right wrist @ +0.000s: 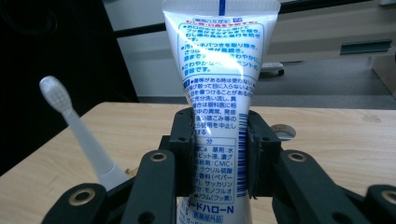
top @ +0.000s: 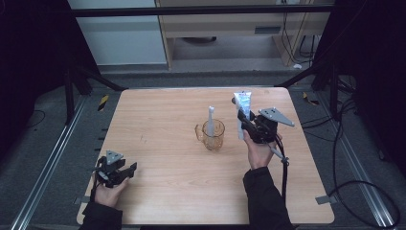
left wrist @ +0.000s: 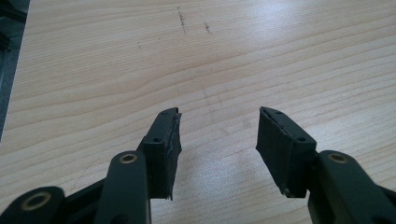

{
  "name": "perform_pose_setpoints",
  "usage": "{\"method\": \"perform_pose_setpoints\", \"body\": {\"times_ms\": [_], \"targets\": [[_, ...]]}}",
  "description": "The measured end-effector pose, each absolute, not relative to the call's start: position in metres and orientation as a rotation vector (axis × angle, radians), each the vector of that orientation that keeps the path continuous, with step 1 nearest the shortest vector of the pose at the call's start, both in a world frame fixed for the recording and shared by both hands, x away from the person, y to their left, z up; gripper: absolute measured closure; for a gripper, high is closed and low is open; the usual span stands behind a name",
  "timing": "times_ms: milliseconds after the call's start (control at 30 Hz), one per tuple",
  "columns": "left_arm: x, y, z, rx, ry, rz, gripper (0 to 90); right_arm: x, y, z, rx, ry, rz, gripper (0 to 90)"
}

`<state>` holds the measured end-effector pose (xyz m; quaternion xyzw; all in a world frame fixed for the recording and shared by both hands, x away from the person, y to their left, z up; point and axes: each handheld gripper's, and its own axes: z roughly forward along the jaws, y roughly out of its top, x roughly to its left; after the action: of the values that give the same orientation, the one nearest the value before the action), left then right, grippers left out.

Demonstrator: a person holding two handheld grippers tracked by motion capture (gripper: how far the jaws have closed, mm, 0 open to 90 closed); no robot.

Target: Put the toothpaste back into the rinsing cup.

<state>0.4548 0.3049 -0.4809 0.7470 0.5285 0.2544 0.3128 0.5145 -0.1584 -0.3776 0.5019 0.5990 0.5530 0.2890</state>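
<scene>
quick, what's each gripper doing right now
Left gripper: open, holding nothing, over the table.
Right gripper: shut on the toothpaste tube, held upright beside the cup.

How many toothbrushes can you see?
1. The toothbrush stands upright in the amber cup near the middle of the table, left of the toothpaste tube that the right gripper holds. None seems hidden.

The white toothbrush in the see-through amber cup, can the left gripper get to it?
Probably yes. The left gripper sits open over bare wooden table, and nothing lies between it and the white toothbrush standing in the see-through amber cup. The right gripper, holding the white toothpaste tube, is beside the cup's far side.
</scene>
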Motion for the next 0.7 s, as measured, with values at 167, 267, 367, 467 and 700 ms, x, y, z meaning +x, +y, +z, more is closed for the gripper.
{"method": "perform_pose_setpoints", "body": {"times_ms": [167,267,367,467,700], "targets": [[0.455,0.305,-0.481,1.969,1.395,0.672,48.3,0.526,-0.156,-0.379,1.344,1.551,1.493,68.7],[0.455,0.305,-0.481,1.971,1.394,0.672,48.3,0.532,-0.153,-0.381,1.345,1.531,1.502,68.7],[0.455,0.305,-0.481,1.970,1.395,0.672,48.3,0.538,-0.150,-0.382,1.341,1.522,1.520,68.7],[0.455,0.305,-0.481,1.969,1.395,0.672,48.4,0.542,-0.148,-0.384,1.338,1.515,1.549,68.7],[0.455,0.306,-0.481,1.970,1.396,0.670,48.3,0.551,-0.140,-0.389,1.345,1.519,1.562,68.7]]}}
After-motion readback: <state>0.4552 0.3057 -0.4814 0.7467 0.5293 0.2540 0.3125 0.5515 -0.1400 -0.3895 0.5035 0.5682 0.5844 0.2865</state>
